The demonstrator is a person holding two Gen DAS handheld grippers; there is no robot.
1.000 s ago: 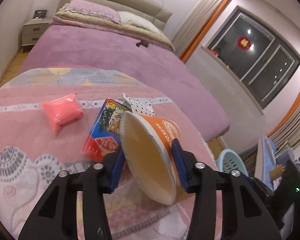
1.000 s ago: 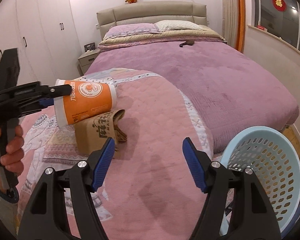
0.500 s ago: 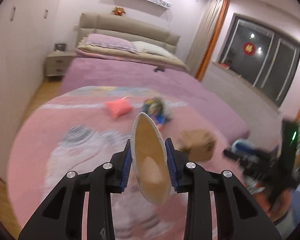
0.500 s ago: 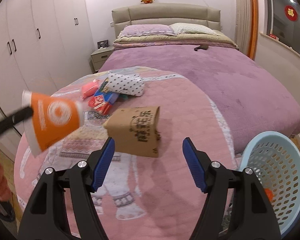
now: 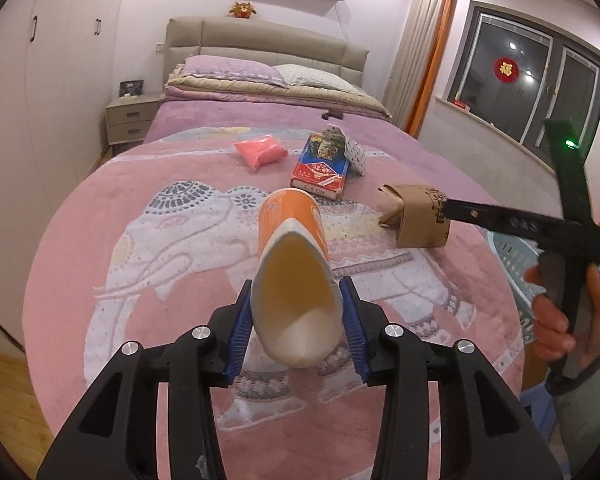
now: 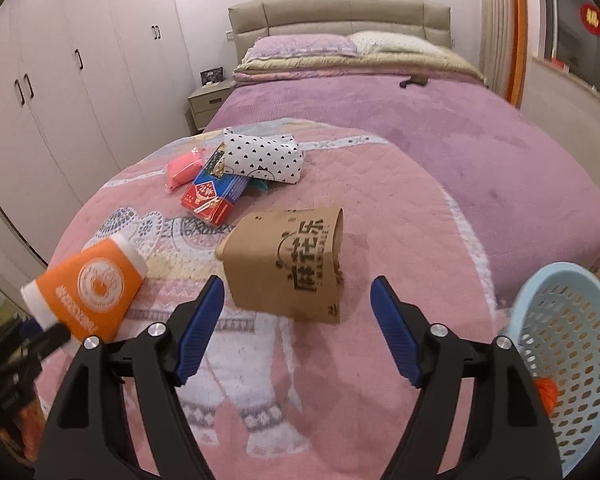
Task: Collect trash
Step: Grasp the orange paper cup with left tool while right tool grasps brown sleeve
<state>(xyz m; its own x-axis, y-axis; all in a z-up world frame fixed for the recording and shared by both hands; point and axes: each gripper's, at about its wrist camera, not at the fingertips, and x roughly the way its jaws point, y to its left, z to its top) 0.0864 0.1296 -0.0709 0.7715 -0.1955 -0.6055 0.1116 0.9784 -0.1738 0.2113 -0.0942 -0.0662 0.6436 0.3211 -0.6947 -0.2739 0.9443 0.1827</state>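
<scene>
My left gripper (image 5: 298, 312) is shut on an orange paper cup (image 5: 294, 264), squeezed flat at its rim and held above the pink elephant blanket (image 5: 172, 240). The cup also shows at the left of the right wrist view (image 6: 88, 286). My right gripper (image 6: 296, 324) is open and empty, with a brown paper bag (image 6: 288, 266) lying on the blanket just ahead between its fingers. The bag also shows in the left wrist view (image 5: 418, 216). A light blue perforated basket (image 6: 568, 344) stands off the bed's right corner with something orange inside.
Farther up the blanket lie a pink packet (image 6: 182, 168), a red and blue box (image 6: 212, 196) and a white dotted pouch (image 6: 264, 158). The purple bed (image 6: 440, 128) stretches behind. Wardrobes (image 6: 60, 80) line the left wall, with a nightstand (image 6: 206, 106).
My left gripper has lifted the orange cup off the blanket and pulled back toward the bed's foot. My right gripper has moved nearer the brown bag and stays open.
</scene>
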